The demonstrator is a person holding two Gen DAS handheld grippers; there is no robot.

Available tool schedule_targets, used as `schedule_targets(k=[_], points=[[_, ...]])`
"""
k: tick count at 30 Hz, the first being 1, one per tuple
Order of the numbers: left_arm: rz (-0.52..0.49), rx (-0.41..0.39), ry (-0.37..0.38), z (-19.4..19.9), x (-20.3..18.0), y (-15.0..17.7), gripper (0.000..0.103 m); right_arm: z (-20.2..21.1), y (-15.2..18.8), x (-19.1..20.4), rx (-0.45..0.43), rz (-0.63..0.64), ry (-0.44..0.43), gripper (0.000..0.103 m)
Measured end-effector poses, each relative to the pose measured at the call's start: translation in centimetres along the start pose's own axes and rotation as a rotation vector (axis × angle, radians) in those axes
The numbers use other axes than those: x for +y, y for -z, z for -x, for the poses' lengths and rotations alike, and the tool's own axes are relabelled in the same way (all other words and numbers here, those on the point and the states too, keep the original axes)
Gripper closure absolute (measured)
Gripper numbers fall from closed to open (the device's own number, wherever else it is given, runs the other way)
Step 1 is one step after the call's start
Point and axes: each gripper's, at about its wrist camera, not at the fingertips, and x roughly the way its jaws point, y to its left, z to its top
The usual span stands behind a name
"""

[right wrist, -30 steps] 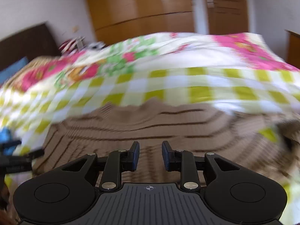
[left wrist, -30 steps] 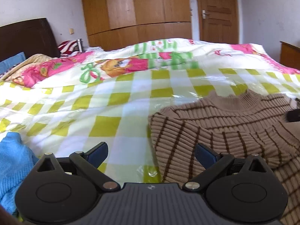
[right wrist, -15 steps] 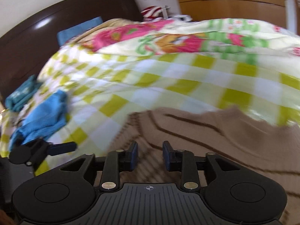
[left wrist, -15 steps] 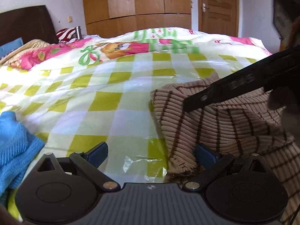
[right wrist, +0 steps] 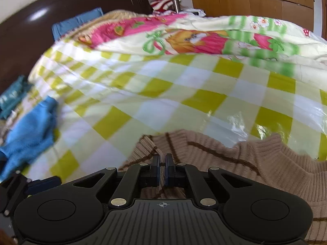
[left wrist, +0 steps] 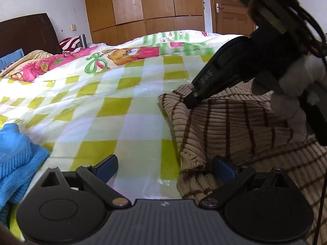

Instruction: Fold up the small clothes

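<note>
A tan ribbed sweater with brown stripes lies on the checked bed cover, at the right of the left wrist view and low in the right wrist view. My left gripper is open, its right finger against the sweater's near left edge. My right gripper is shut on the sweater's left edge; its body also shows in the left wrist view, pressing on the sweater's far corner.
A blue knit garment lies at the left, also in the right wrist view. A cartoon quilt is heaped behind. A dark headboard and wooden wardrobe stand beyond.
My right gripper has swung left across the sweater and closed on its left edge. My left gripper has stayed open and moved slightly nearer the sweater's near edge.
</note>
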Motion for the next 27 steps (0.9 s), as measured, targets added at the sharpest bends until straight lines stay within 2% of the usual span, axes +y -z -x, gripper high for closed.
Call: schedule_targets(k=[4, 6, 7, 10, 13, 17, 21, 23, 24, 27], points=[[0.052, 0.013, -0.004, 0.5, 0.8, -0.2, 0.000, -0.5, -0.2, 0.8, -0.009, 0.022, 0.011, 0.098], [0.061, -0.001, -0.011, 1.2, 0.9, -0.4, 0.000, 0.0, -0.6, 0.8, -0.019, 0.004, 0.011, 0.094], [0.057, -0.015, -0.016, 1.6, 0.8, -0.5, 0.000, 0.8, -0.7, 0.7, -0.042, -0.010, 0.018, 0.091], [0.025, -0.054, -0.025, 2.6, 0.1, -1.0, 0.000, 5.4, 0.1, -0.3, -0.142, -0.056, 0.041, 0.091], [-0.039, -0.089, -0.011, 3.4, -1.3, -1.7, 0.000, 11.1, 3.1, -3.1, -0.187, -0.153, 0.118, 0.089], [-0.116, -0.110, 0.039, 3.3, -4.2, -3.0, 0.000, 17.2, 9.3, -8.1, -0.186, -0.342, 0.273, 0.085], [-0.189, -0.132, 0.073, 2.1, -7.9, -4.2, 0.000, 18.8, 13.4, -12.3, -0.167, -0.493, 0.383, 0.085], [-0.204, -0.114, 0.084, 1.3, -9.1, -4.6, 0.000, 18.1, 14.3, -13.9, -0.160, -0.568, 0.321, 0.082], [-0.209, -0.102, 0.086, 0.9, -9.5, -4.6, 0.000, 17.6, 14.5, -14.2, -0.163, -0.583, 0.294, 0.074], [-0.231, -0.067, 0.071, -0.1, -10.2, -4.3, 0.000, 16.6, 14.2, -14.5, -0.185, -0.563, 0.263, 0.070]])
